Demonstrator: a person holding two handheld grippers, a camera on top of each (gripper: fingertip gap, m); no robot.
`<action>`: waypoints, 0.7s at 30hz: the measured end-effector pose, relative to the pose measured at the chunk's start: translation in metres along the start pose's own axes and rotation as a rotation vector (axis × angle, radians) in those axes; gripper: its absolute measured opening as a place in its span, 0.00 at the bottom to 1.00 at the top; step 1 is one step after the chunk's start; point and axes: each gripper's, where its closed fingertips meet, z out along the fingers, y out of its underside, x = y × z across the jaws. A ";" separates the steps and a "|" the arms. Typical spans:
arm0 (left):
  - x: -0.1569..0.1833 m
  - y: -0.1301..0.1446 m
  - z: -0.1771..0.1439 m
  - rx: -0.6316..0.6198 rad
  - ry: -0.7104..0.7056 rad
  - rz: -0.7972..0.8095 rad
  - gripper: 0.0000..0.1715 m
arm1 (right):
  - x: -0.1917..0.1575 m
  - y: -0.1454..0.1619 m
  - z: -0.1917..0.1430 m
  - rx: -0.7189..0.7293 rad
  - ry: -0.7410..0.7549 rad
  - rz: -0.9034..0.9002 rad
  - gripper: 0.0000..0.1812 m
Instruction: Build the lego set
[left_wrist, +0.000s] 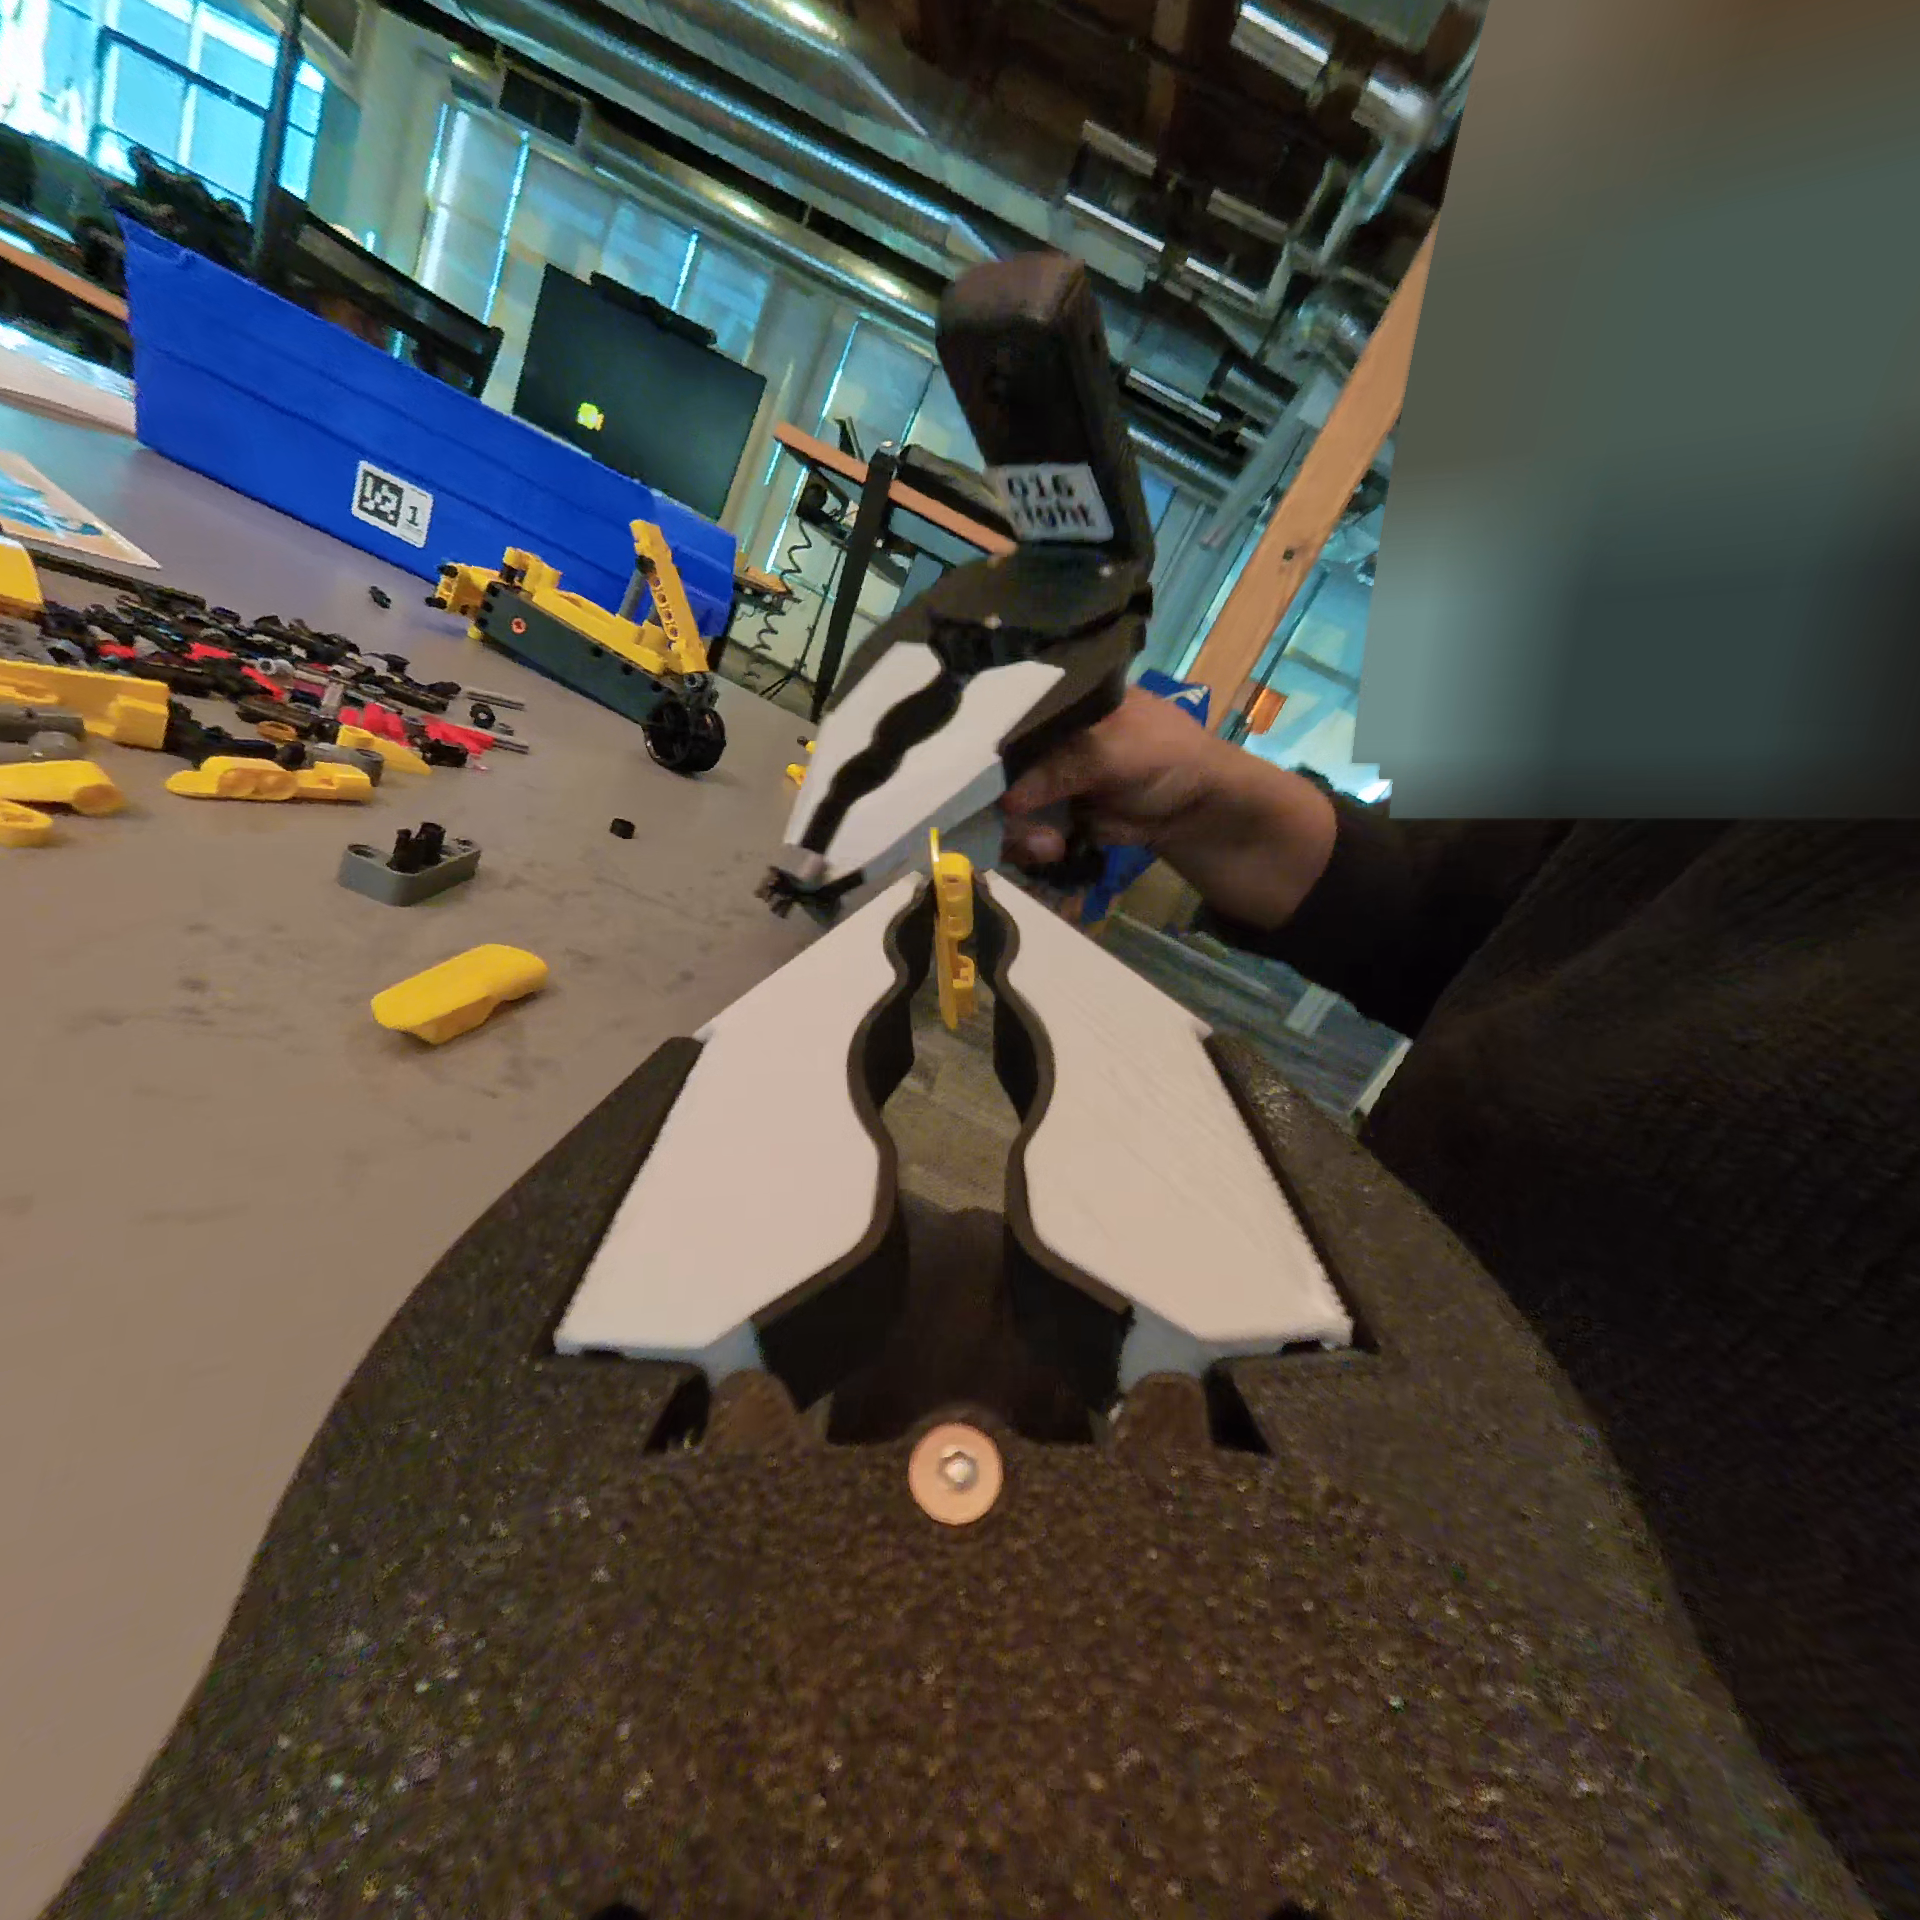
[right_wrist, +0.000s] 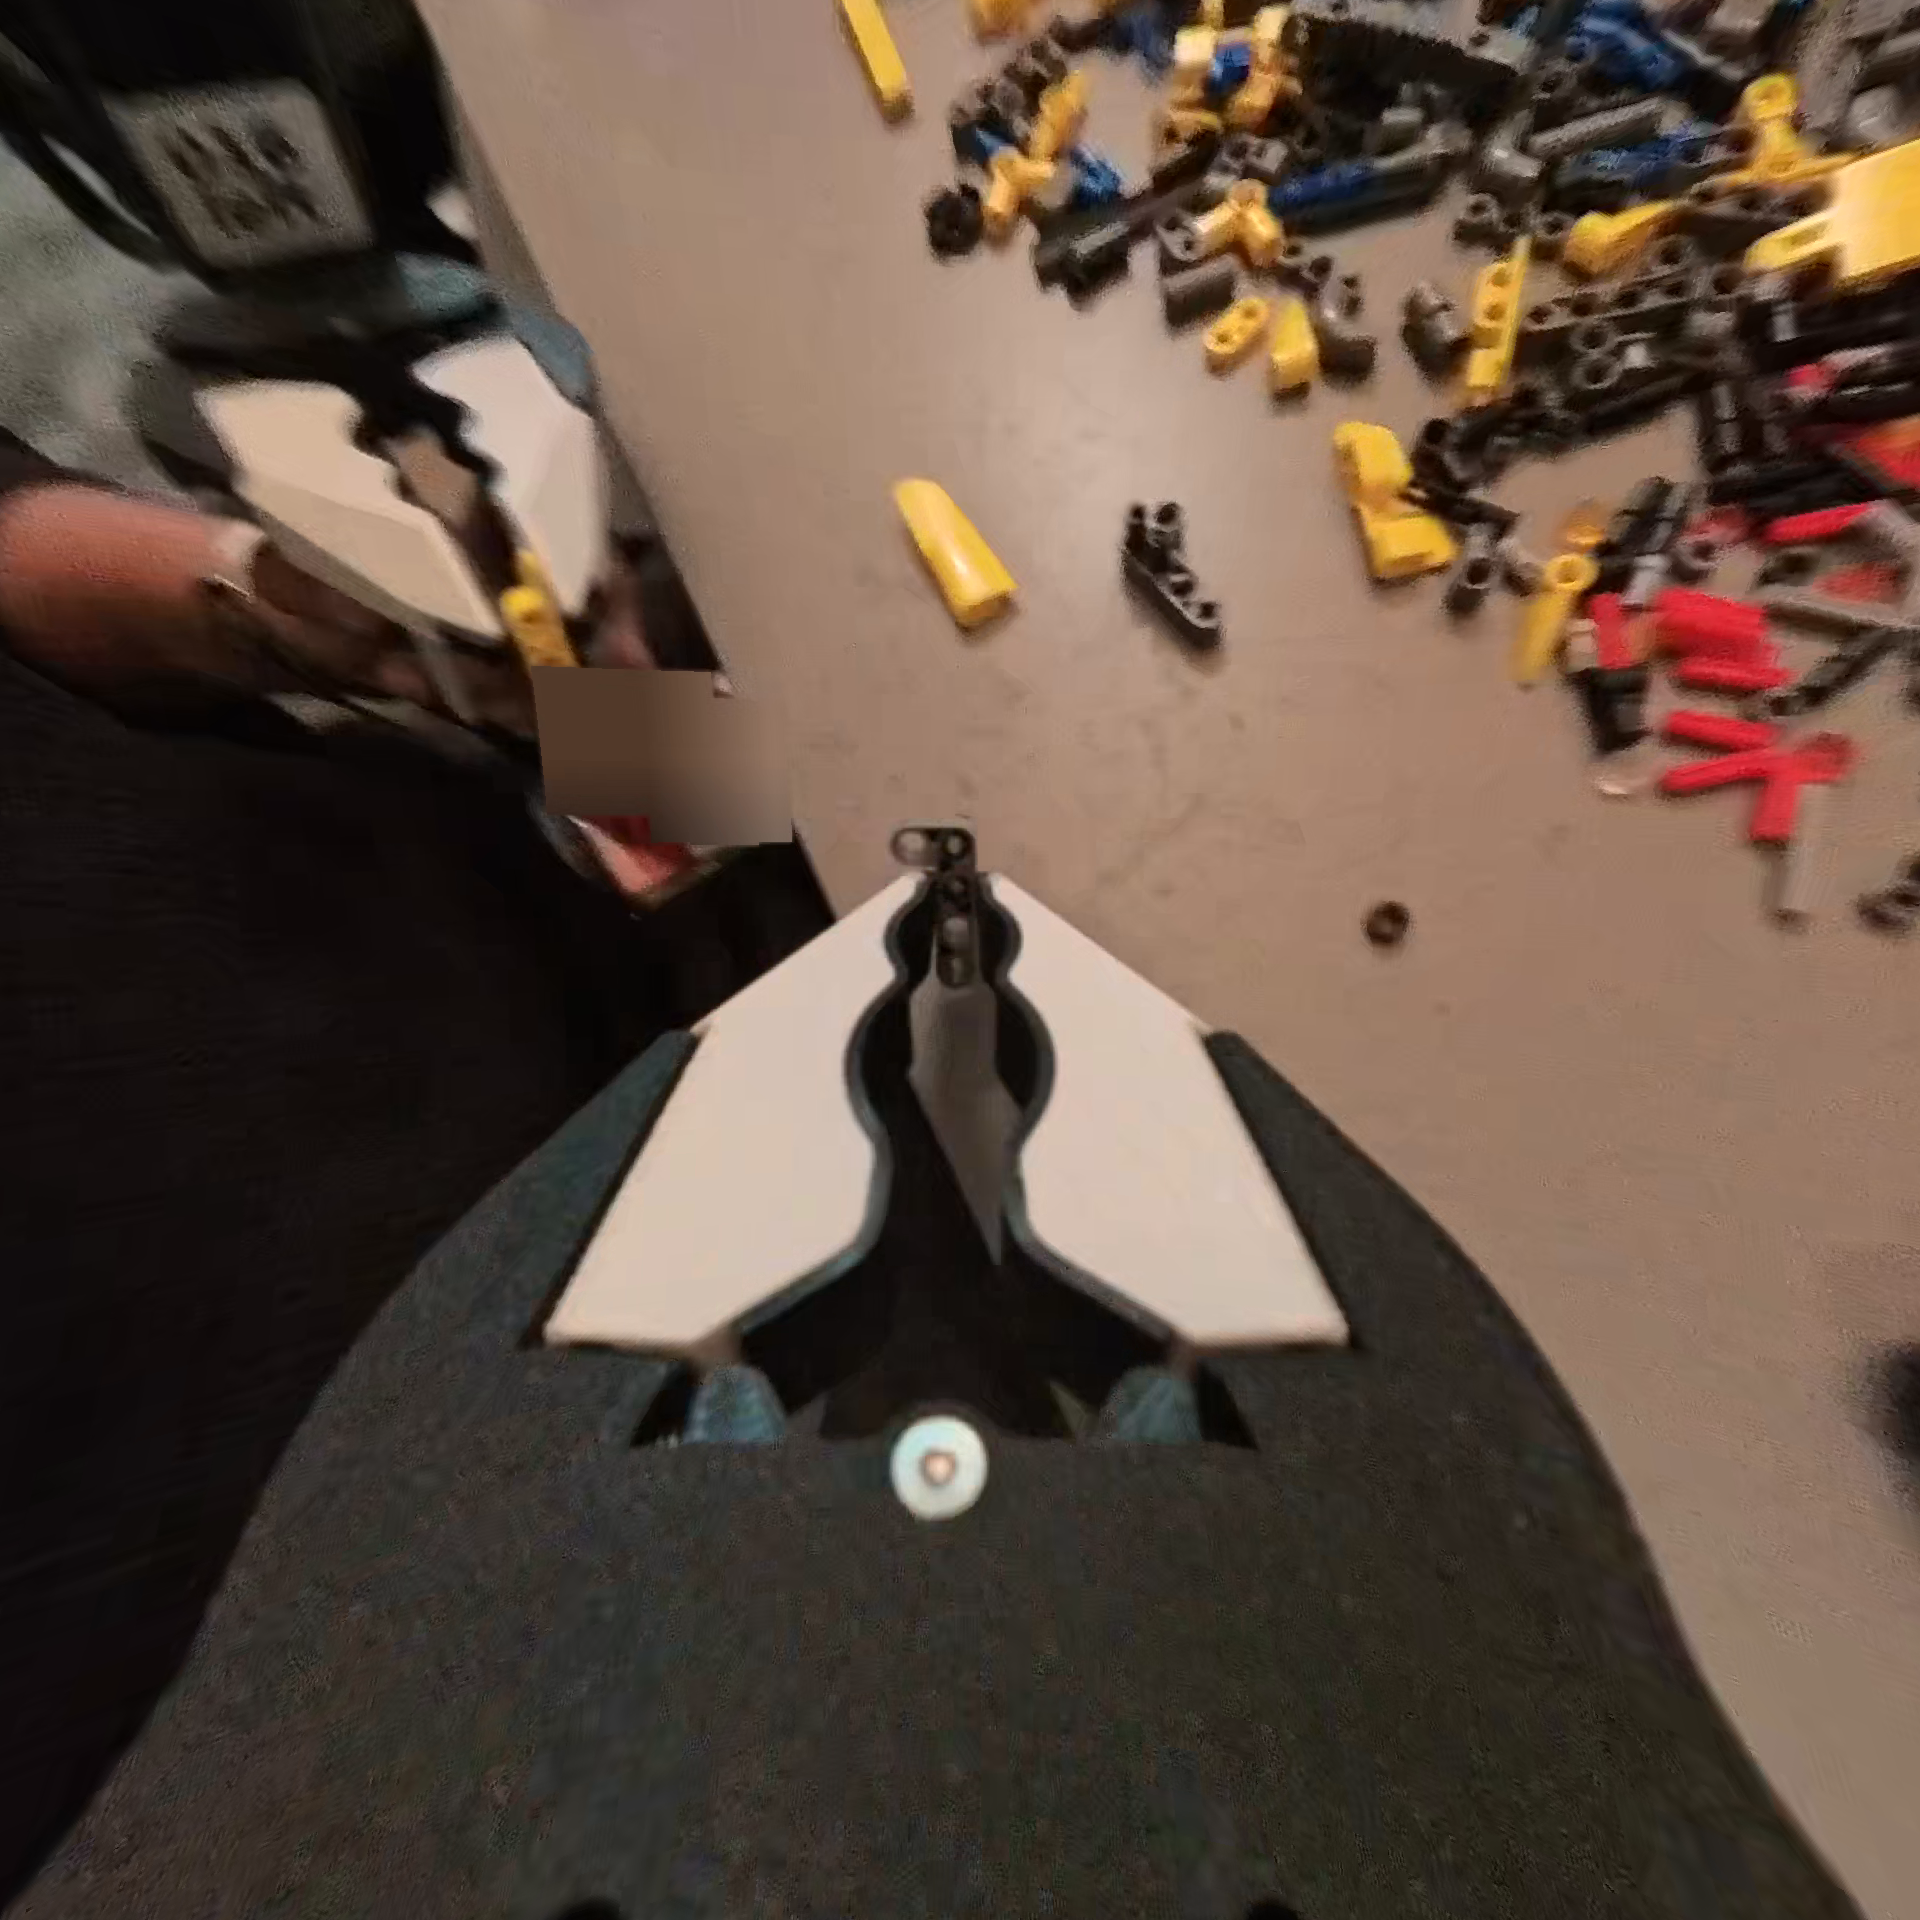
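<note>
My left gripper (left_wrist: 951, 883) is shut on a thin yellow building beam (left_wrist: 954, 940), held upright off the near table edge. The other gripper, my right one (left_wrist: 821, 868), is just beyond it, held in a person's hand (left_wrist: 1153, 800), shut on a small black and grey piece (left_wrist: 805, 883). In the right wrist view my right gripper (right_wrist: 948, 878) is shut on that black beam with holes (right_wrist: 951, 904) above the grey table (right_wrist: 1143, 779). My left gripper (right_wrist: 530, 603) shows blurred at the upper left there with the yellow beam (right_wrist: 535, 623).
A half-built yellow and dark vehicle (left_wrist: 603, 634) stands before a blue bin (left_wrist: 343, 416). Loose yellow, black and red parts (right_wrist: 1610, 364) cover the table. A yellow curved panel (left_wrist: 462, 989) and a grey piece with black pins (left_wrist: 410, 860) lie nearer. The person's dark sleeve (left_wrist: 1558, 935) is right.
</note>
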 end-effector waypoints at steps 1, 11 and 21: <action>0.001 0.002 0.001 -0.011 0.001 0.014 0.03 | 0.012 0.004 -0.002 -0.065 0.081 -0.062 0.04; 0.006 0.008 0.003 -0.044 0.016 0.042 0.03 | 0.035 0.010 0.010 -0.214 0.239 -0.321 0.07; 0.004 0.009 0.003 -0.045 0.024 0.024 0.04 | 0.035 0.007 0.008 -0.158 0.342 -0.573 0.14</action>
